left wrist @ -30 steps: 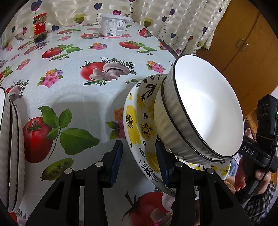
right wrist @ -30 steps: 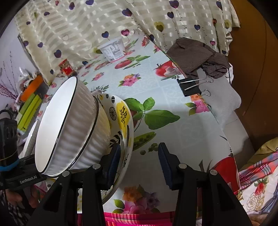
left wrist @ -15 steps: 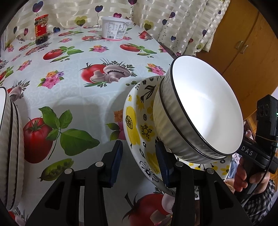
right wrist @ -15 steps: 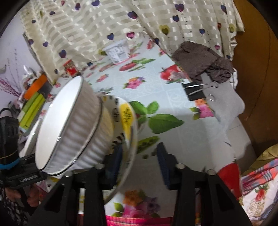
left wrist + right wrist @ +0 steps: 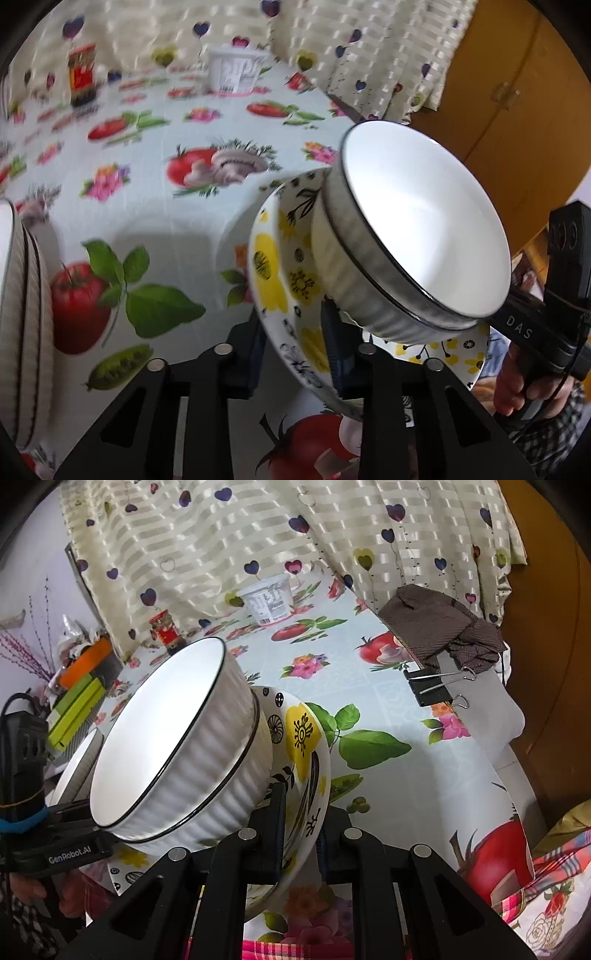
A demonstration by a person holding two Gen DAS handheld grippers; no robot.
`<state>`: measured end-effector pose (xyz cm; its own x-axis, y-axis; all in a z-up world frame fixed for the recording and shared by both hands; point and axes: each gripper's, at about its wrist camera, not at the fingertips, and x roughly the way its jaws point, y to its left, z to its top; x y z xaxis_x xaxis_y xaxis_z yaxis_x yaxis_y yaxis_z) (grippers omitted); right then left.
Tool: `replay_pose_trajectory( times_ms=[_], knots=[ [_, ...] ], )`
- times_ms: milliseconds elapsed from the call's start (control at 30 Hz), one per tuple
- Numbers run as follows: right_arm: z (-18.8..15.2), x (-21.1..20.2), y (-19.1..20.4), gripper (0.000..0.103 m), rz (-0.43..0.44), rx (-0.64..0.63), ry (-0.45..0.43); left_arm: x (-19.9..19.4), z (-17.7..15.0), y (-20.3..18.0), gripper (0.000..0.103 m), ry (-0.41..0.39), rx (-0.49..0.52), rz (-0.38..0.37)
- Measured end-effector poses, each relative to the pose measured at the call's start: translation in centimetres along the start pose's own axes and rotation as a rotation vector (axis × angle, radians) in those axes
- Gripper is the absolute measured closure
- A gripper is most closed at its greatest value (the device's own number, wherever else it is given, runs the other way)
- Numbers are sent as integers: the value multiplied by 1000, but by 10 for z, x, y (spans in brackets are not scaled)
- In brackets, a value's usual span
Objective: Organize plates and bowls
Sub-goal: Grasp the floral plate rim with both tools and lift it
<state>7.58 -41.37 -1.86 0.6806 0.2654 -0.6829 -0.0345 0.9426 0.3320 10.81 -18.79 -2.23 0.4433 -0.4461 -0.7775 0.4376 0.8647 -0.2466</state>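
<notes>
On bench: yellow-flowered ceramic plate (image 5: 275, 280) carrying ribbed white bowl (image 5: 424, 236)
Grip: left gripper (image 5: 295, 343), right gripper (image 5: 301, 827) just closed onto opposite rims
Handling: stiff, glazed, breakable; bowl may slide

You can read "DAS" on the right gripper (image 5: 519, 330) body; "GenRobot.AI" on the left gripper (image 5: 70, 853) body. The tub (image 5: 269, 602) label is illegible.

Both claws are showing matte black arms with triangular cutouts, round silver screws and dark blue pads. The left claw (image 5: 293, 354) and right claw (image 5: 299, 830) are carrying white lettering, "GenRobot.AI" and "DAS". The person is wearing checked sleeves.
</notes>
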Motion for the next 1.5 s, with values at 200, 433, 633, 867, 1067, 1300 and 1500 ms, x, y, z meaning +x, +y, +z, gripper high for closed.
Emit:
replay_pose_trajectory(
  times_ms=[200,433,633,867,1067,1300,1500],
  knots=[
    [-4,-3,0,89,-5,-3,-31,-1,0,-1,78,-13,8,5],
    [-7,-5,-2,89,4,17,-57,-1,1,-2,78,-18,5,9],
    [-8,-7,0,89,-4,9,-75,-1,0,-4,78,-26,7,12],
    [-8,-9,3,89,-5,3,-83,-2,0,-4,78,-25,-3,15],
    [-8,-7,4,89,4,14,-83,-4,-1,1,78,-25,-13,18],
    [-7,-7,8,89,8,4,-85,-7,0,3,78,-28,-12,30],
    [-4,-7,15,89,6,-4,-87,-11,1,7,78,-35,-22,29]
  ],
)
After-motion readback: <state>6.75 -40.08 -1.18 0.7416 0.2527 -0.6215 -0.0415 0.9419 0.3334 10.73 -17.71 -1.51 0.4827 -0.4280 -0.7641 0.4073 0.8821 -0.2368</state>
